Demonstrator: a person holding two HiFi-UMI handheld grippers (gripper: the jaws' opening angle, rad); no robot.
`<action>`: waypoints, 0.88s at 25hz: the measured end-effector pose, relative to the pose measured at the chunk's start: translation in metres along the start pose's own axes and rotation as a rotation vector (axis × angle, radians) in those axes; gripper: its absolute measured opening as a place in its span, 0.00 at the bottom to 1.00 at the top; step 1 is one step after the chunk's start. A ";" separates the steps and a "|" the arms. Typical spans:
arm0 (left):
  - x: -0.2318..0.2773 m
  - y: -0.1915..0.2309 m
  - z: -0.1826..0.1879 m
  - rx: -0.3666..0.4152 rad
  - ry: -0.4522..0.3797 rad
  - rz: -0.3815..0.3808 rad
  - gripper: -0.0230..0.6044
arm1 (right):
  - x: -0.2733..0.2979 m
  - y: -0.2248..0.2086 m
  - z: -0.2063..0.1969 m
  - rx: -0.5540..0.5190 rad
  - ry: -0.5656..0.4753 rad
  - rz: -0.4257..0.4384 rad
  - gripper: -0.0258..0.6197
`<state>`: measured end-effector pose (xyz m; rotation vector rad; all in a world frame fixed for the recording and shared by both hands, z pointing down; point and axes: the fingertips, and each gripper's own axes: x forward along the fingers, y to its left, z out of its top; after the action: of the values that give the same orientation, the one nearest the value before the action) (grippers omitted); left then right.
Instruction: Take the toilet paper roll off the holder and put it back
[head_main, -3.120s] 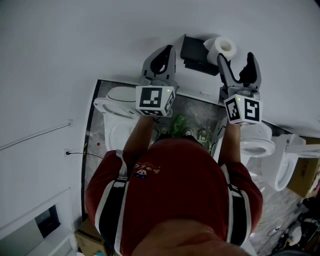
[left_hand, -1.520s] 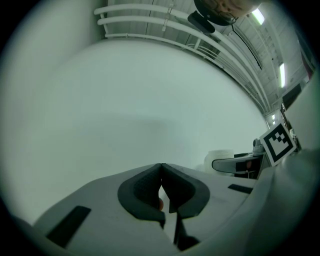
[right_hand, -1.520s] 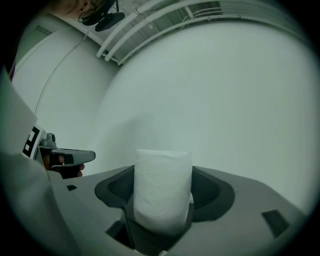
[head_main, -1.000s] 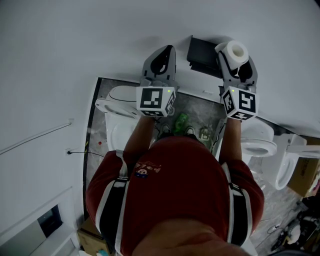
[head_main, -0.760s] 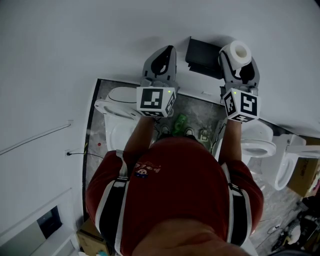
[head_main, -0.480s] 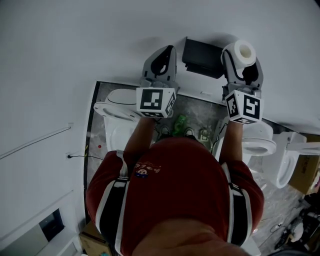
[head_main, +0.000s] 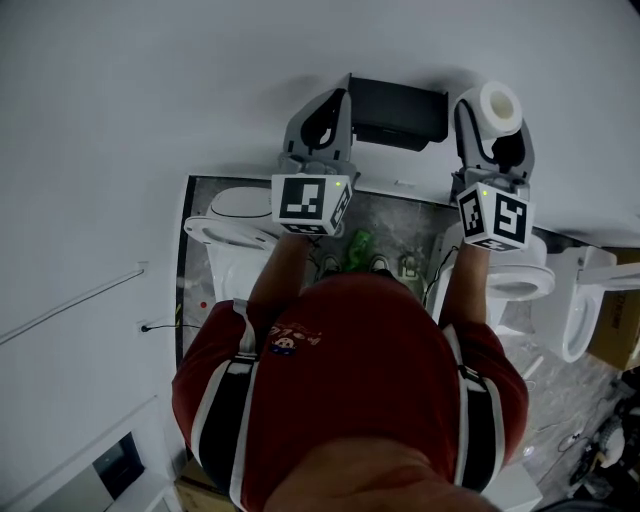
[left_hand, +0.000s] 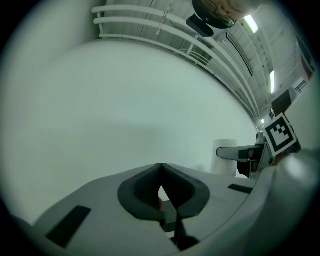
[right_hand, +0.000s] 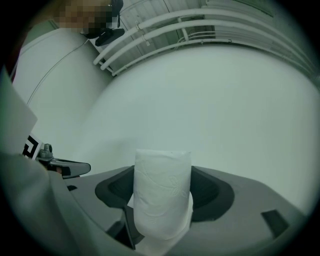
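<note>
In the head view my right gripper (head_main: 494, 122) is shut on the white toilet paper roll (head_main: 500, 103) and holds it against the white wall, just right of the black holder (head_main: 400, 100). The roll is apart from the holder. The right gripper view has the roll (right_hand: 162, 195) upright between both dark pads, a loose flap hanging at its lower edge. My left gripper (head_main: 338, 100) is shut on nothing, its tip beside the holder's left end. From the left gripper view the pads (left_hand: 161, 170) meet, and the roll (left_hand: 226, 159) shows far right.
Below my arms stand white toilets (head_main: 228, 215) (head_main: 512, 285) (head_main: 578, 305) on a dark marbled floor (head_main: 392, 222). A cardboard box (head_main: 618, 335) sits at the right edge. The plain white wall (head_main: 200, 80) fills the upper part of the view.
My right gripper has carried the roll up and to the right, away from the holder's end. The left gripper now sits closer to the holder's left side.
</note>
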<state>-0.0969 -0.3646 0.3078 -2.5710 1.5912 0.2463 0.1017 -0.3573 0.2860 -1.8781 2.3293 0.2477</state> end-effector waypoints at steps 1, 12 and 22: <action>0.001 -0.003 0.000 0.000 0.001 -0.007 0.07 | -0.003 -0.004 0.000 -0.001 0.003 -0.009 0.56; 0.013 -0.042 0.003 0.008 -0.001 -0.093 0.07 | -0.035 -0.041 -0.014 -0.009 0.052 -0.103 0.55; 0.007 -0.054 -0.008 0.022 0.031 -0.109 0.07 | -0.050 -0.040 -0.045 0.011 0.139 -0.117 0.55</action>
<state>-0.0445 -0.3484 0.3147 -2.6463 1.4485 0.1787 0.1516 -0.3272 0.3390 -2.0794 2.2892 0.0941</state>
